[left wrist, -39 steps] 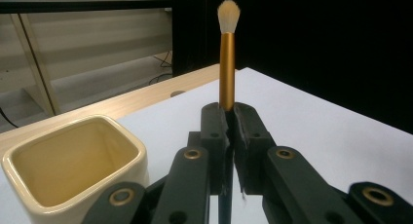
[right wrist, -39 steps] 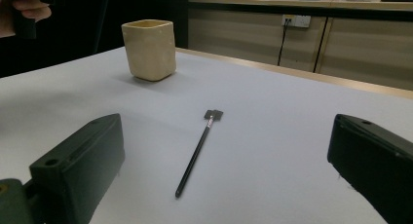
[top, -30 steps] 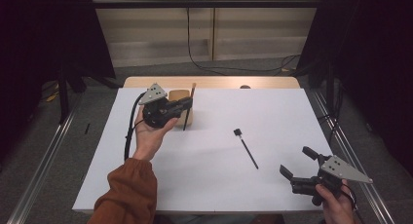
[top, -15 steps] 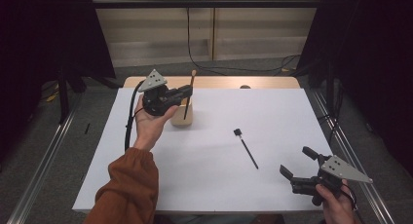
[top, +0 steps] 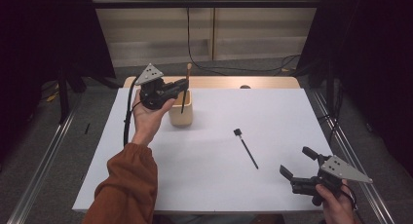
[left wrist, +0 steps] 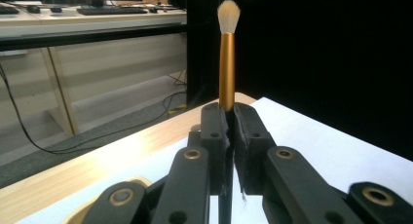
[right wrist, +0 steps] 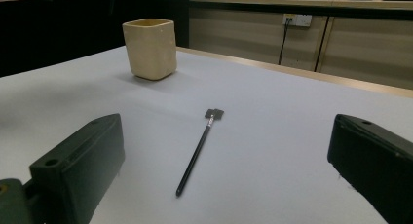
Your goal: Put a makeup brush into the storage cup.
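Two brushes matter here. Your left gripper (top: 181, 89) has its jaws clamped on the gold-handled brush (left wrist: 227, 58), upright, with the cream cup (top: 180, 114) directly beneath. The black brush (right wrist: 198, 150) lies lengthwise ahead of your right gripper (top: 298, 168), whose jaws stand apart.

Gold-handled brush (left wrist: 226, 68) upright, bristles up, above beige cup (top: 180, 109).

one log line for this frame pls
left gripper: shut on makeup brush | above cup | right gripper: open, idle | black brush: on table
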A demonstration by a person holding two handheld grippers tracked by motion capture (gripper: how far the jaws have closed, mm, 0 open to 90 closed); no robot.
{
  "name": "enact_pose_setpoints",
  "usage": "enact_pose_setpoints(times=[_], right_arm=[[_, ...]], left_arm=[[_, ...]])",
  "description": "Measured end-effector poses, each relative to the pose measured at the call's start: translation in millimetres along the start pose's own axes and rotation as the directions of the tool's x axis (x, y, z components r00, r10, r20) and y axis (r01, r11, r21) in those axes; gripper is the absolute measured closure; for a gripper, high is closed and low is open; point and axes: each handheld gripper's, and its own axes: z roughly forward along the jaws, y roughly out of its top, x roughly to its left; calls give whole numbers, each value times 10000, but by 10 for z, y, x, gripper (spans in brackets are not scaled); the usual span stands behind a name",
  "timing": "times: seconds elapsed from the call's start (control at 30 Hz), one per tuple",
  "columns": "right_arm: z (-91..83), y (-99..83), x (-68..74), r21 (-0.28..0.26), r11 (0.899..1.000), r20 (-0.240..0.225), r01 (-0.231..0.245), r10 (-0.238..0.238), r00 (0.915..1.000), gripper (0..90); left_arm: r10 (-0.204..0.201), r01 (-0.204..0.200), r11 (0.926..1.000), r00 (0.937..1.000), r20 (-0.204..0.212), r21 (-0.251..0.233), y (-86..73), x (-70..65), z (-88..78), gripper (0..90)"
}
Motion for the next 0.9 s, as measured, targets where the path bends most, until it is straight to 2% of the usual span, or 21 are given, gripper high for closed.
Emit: enact_pose_setpoints(times=[0.13, 0.3, 0.43, 0.6, 0.7, 0.9], right_arm=[[-2, 1, 4, 11, 10000, -5, -9, 9, 10000, 0], [-6, -2, -1, 3, 10000, 41, -53, 53, 10000, 0], [-2, -5, -6, 19, 10000, 39, -45, 45, 10000, 0], [-7, -4, -3, 23, 10000, 35, -44, 44, 10000, 0], [-12, -4, -3, 13, 10000, 44, -58, 58, 10000, 0], [-19, -5, -11, -5, 10000, 40, -69, 69, 10000, 0]], left_arm=[[-218, 217, 9998, 9997, -126, -18, 27, 63, 43, 839], [-142, 142, 9999, 9993, -358, 18, 71, 146, 86, 839], [-317, 315, 9995, 9981, -520, -51, 61, 228, 156, 839], [-139, 145, 9999, 9978, -654, 73, 69, 282, 268, 839], [-174, 173, 9998, 9976, -678, -18, 89, 313, 298, 839], [-466, 475, 9988, 9951, -866, 77, 55, 405, 327, 839]])
